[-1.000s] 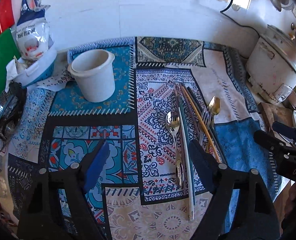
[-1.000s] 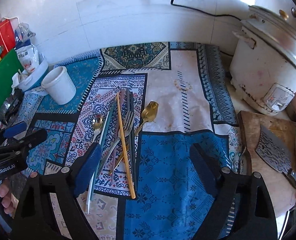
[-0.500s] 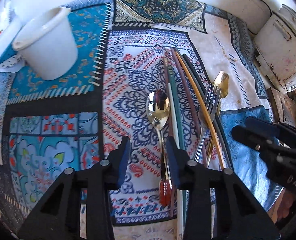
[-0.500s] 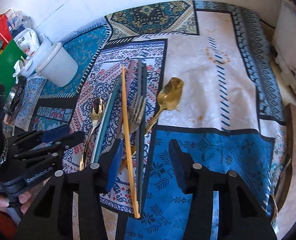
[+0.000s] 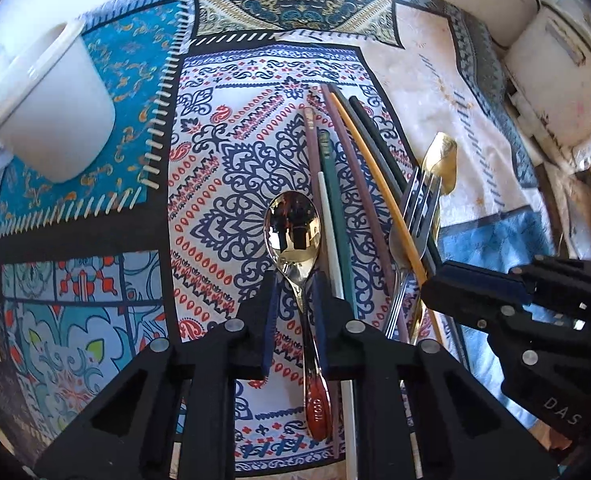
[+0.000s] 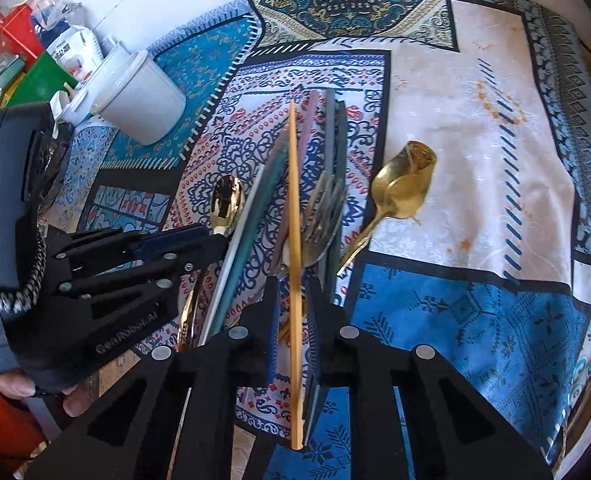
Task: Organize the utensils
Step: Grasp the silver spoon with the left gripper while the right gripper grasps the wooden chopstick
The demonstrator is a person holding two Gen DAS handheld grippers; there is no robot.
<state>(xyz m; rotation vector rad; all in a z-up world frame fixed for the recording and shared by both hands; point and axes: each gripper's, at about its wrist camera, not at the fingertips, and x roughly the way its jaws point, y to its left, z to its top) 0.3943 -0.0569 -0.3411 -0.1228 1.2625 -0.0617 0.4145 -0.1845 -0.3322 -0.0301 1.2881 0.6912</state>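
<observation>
A shiny spoon with a red handle end lies on the patterned cloth. My left gripper points down over it. Its jaws are closing, the spoon's neck is between the pads, and thin gaps still show. Beside the spoon lie several chopsticks, a fork and a gold spoon. My right gripper straddles the yellow chopstick. Its jaws are closing too, with slim gaps on both sides. Each gripper shows in the other's view: the left gripper and the right gripper.
A white cup stands upright at the cloth's back left. A white rice cooker sits at the right edge. A green board, a red box and bags crowd the far left. A person's hand holds the left gripper.
Both grippers came down close to the cloth and their jaws narrowed from wide apart. The left now straddles the spoon's neck, the right the yellow chopstick.
</observation>
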